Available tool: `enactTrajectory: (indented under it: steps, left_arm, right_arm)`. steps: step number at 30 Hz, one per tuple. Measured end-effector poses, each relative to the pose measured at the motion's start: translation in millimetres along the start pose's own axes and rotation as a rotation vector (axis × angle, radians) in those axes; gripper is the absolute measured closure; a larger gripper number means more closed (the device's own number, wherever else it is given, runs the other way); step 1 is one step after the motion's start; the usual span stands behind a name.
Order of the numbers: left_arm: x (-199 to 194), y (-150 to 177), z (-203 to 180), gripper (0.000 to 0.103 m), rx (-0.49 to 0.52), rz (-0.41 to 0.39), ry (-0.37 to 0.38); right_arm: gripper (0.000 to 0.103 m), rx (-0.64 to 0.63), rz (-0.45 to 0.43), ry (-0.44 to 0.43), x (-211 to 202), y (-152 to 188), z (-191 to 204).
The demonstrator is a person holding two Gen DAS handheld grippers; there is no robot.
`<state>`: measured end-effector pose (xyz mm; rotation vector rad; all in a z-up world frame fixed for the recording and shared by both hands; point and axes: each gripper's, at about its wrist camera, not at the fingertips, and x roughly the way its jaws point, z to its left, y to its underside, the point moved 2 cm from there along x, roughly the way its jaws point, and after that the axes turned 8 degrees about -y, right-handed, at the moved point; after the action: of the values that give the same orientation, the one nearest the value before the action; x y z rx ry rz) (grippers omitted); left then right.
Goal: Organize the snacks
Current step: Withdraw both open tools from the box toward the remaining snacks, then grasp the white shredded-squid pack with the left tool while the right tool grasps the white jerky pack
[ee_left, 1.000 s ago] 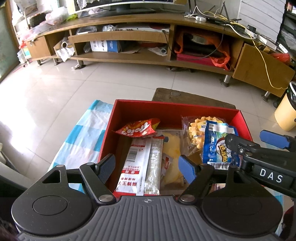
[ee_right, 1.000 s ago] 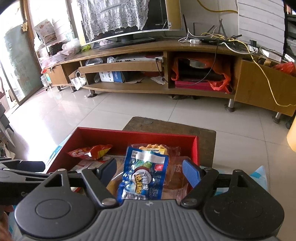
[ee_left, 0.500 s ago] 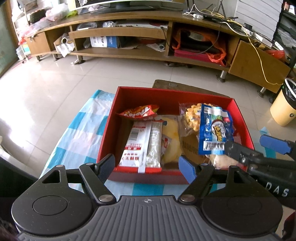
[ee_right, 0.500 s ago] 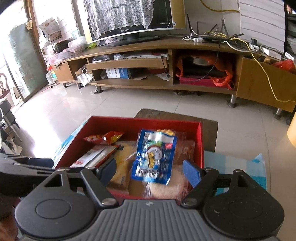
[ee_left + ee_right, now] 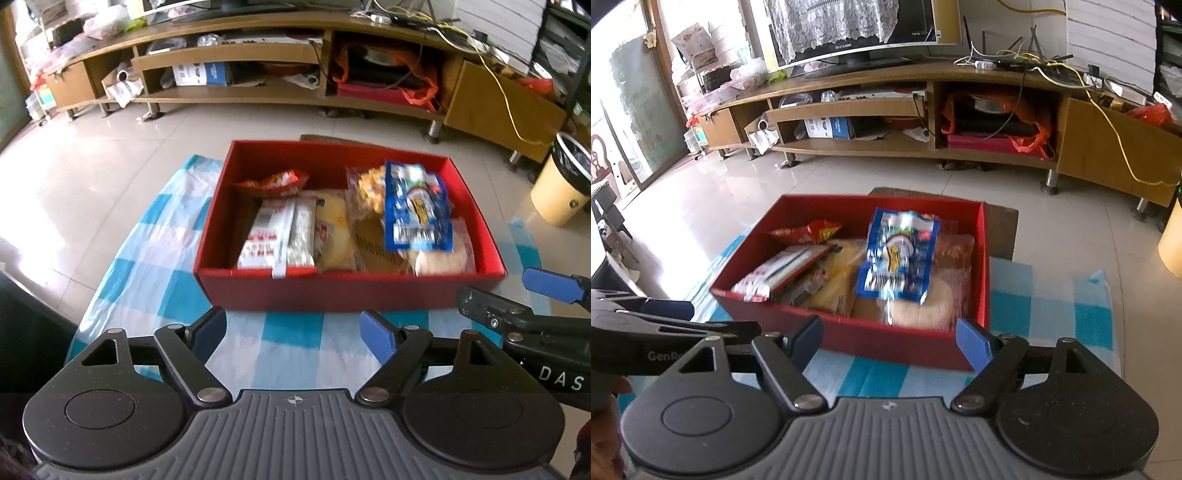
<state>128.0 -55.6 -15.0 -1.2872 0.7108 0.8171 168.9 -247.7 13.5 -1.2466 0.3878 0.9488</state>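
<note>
A red box point(image 5: 343, 291) point(image 5: 849, 334) sits on a blue-and-white checked cloth point(image 5: 147, 258) point(image 5: 1052, 317). It holds several snack packs: a blue packet point(image 5: 415, 210) point(image 5: 899, 254) on top at the right, a white-and-red packet point(image 5: 277, 236) point(image 5: 783, 273), a red-orange bag point(image 5: 273, 181) point(image 5: 807, 230) at the back left, and yellow and pale cakes. My left gripper point(image 5: 293, 332) is open and empty, in front of the box. My right gripper point(image 5: 888, 338) is open and empty, at the box's near right corner; it also shows in the left wrist view point(image 5: 513, 295).
A long wooden TV cabinet point(image 5: 295, 74) point(image 5: 923, 122) with cluttered shelves runs across the back. A yellow bin point(image 5: 561, 188) stands at the right. A brown board point(image 5: 1001, 225) lies behind the box. Tiled floor surrounds the cloth.
Both grippers have drawn back from over the box toward me, empty. The blue packet now lies in the box; more of the cloth shows in front.
</note>
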Motion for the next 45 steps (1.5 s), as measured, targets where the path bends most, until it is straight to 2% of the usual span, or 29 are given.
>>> enactTrajectory:
  steps: [13,16,19,25,31,35,37,41,45]
  left_arm:
    - [-13,68,-5,0.019,0.097,0.072,0.025]
    - [-18,82,0,0.018,0.101,0.085,0.028]
    - [-20,95,4,0.018,0.111,0.097,0.019]
    - [-20,117,10,0.018,0.127,0.132,0.005]
    - [-24,123,8,0.018,0.123,0.152,0.027]
    - [-23,125,6,0.018,0.124,0.159,0.025]
    - [-21,126,6,0.018,0.124,0.165,0.025]
    - [-19,128,8,0.017,0.121,0.172,0.036]
    - [-17,129,7,0.017,0.124,0.183,0.058]
  right_arm:
    - [0.027,-0.009,0.135,0.004,-25,75,5]
    - [0.027,-0.021,0.189,-0.033,-27,94,9]
    - [0.027,-0.026,0.253,-0.106,-28,114,7]
    - [0.027,-0.167,0.335,-0.149,-32,142,6]
    - [0.027,-0.361,0.412,-0.166,-14,152,19]
    - [0.027,-0.451,0.410,-0.151,5,148,26]
    - [0.025,-0.449,0.405,-0.120,16,144,25]
    - [0.024,-0.348,0.403,-0.106,22,136,21]
    - [0.018,-0.255,0.402,-0.115,17,137,16]
